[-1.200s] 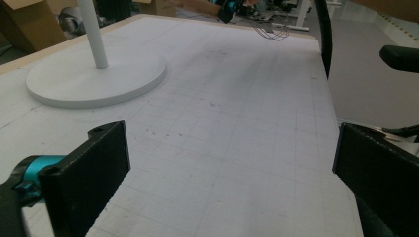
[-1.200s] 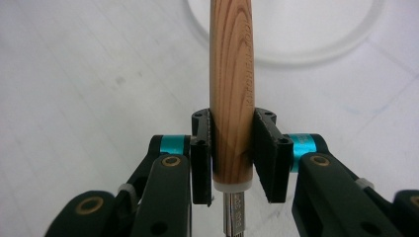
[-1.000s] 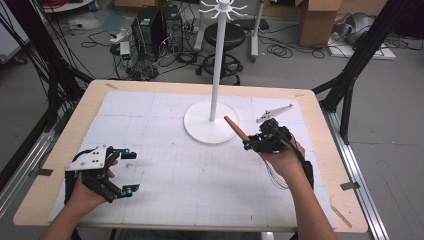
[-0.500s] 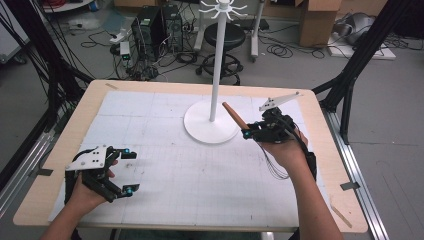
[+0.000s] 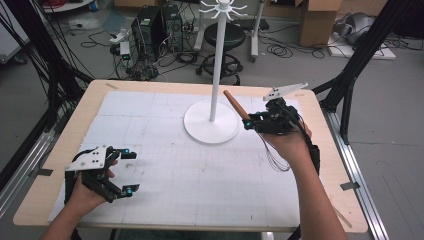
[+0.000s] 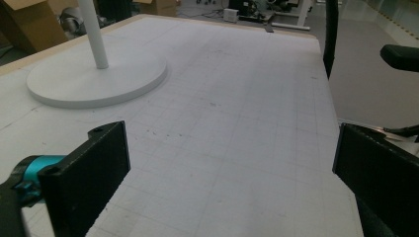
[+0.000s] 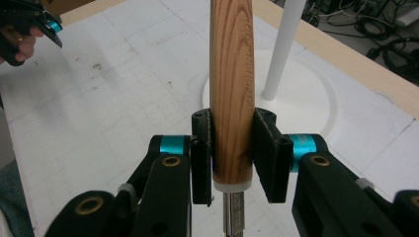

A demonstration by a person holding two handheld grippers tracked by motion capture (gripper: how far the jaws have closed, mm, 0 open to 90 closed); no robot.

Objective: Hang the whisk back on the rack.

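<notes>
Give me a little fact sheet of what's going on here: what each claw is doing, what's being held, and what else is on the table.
Left gripper: open, holding nothing, low over the table
Right gripper: shut on the whisk's handle, lifted above the table
Held thing: wire whisk with wooden handle, wire loops hanging below the hand
Nearby: white stand, round base on the table
Surface: gridded mat on a wooden table

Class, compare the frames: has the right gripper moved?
Yes. The right gripper, shut on the wooden handle, has moved up the picture beside the white stand's base.
</notes>
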